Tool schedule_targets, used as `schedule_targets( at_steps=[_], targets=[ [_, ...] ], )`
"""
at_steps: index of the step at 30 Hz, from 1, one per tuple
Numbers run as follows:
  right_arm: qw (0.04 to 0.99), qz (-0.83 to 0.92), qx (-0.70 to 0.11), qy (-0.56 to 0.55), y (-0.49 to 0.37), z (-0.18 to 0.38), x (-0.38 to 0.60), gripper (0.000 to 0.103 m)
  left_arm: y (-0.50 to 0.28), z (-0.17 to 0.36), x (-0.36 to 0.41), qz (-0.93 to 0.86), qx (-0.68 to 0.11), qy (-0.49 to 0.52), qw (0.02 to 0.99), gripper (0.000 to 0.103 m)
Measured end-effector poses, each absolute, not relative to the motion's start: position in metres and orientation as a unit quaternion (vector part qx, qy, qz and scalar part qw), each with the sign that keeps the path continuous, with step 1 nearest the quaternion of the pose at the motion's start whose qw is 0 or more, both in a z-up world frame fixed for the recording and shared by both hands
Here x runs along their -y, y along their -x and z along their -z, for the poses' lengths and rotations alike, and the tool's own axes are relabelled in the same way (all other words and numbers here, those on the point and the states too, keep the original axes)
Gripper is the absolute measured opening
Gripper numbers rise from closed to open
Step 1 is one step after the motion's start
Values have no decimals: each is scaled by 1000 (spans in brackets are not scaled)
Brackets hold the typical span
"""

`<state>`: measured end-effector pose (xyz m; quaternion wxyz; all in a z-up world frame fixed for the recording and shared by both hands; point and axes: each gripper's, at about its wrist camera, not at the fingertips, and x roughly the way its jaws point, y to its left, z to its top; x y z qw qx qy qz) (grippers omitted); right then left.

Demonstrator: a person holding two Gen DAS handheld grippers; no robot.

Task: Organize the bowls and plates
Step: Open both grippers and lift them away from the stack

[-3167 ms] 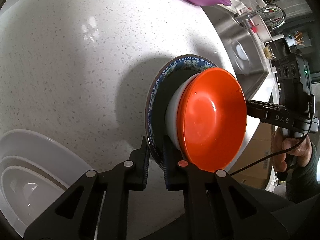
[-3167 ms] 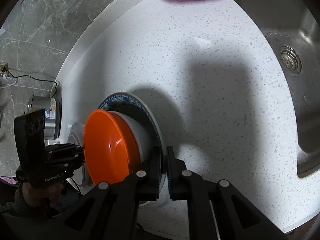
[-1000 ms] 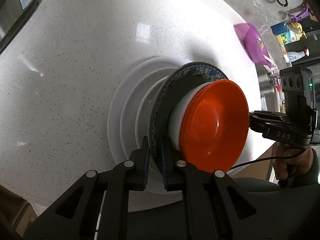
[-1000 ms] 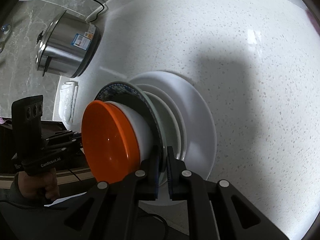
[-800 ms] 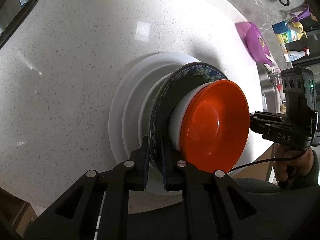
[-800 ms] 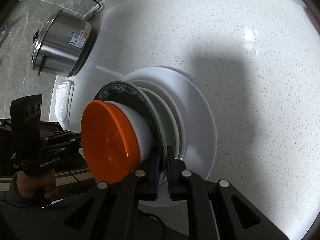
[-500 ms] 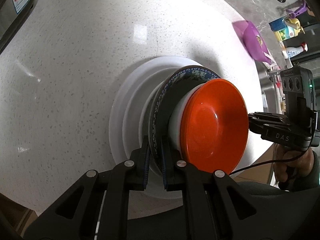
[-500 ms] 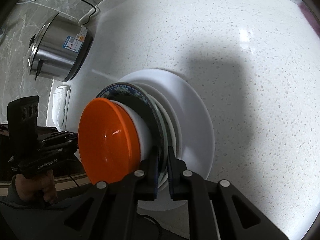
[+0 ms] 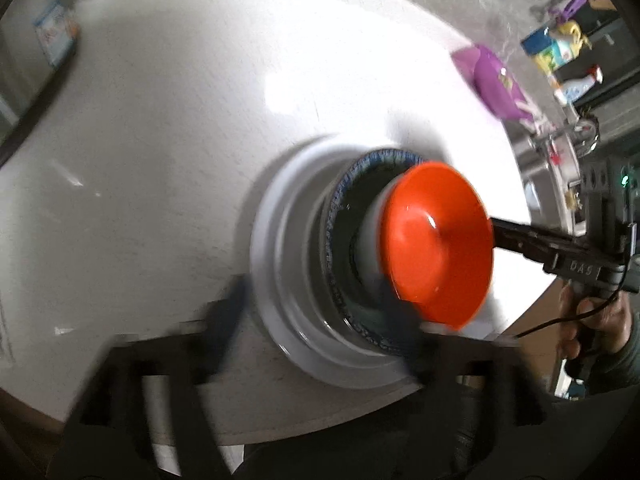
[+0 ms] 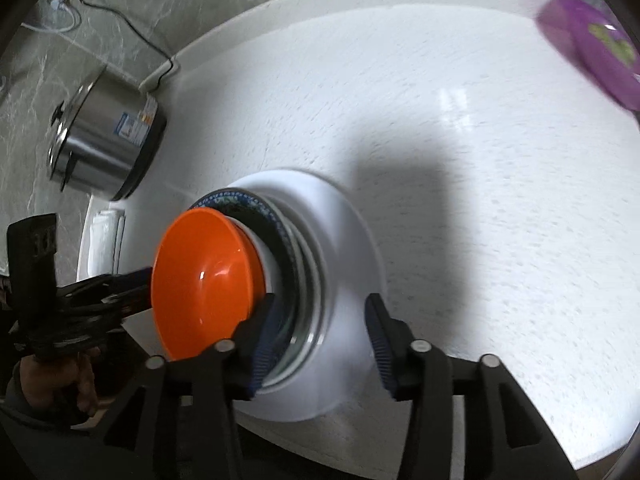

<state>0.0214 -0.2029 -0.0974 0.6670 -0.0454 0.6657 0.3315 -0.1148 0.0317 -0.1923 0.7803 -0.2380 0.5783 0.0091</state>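
An orange bowl [image 9: 436, 248] [image 10: 204, 280] sits in a white bowl [image 10: 266, 256] on a blue-patterned plate [image 9: 340, 216] [image 10: 244, 204]. That pile rests on stacked white plates [image 9: 276, 248] [image 10: 352, 248] on the white counter. My left gripper [image 9: 316, 330] is blurred, its jaws opening wide on either side of the stack's near rim without touching it. My right gripper [image 10: 320, 342] is opening too. Its pads [image 10: 264, 344] stand off the plate rims, which lie between them. Neither holds anything.
A steel rice cooker [image 10: 104, 140] stands at the back left with a cable along the marble wall. A purple dish [image 9: 500, 88] [image 10: 592, 52] lies toward the sink [image 9: 544, 168]. Bottles [image 9: 560, 48] stand behind it. The counter's front edge runs just under the stack.
Both grippers were shut on the blue plate's rim, carrying the pile onto the white plates. Now both have let go and their jaws have spread. Each has backed off slightly.
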Motion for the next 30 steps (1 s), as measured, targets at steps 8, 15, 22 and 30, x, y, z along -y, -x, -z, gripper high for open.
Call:
schedule_targets(
  at_steps=[8,15,22,30],
  targets=[
    [715,-317,-622,34,-10,67,234,65,136,142,-29,-88,-508,206,832,93],
    [776,-308,-550,11,19,36,241,80,166,87,-2,-136,-426,174,877,93],
    [850,-241,-467,24,55,-21,232,85,160,63,37,-112,-428,158,883,93],
    [881,-110,-459,29,78,-44,222,87,140,46,45,-86,-470,40,878,93]
  ],
)
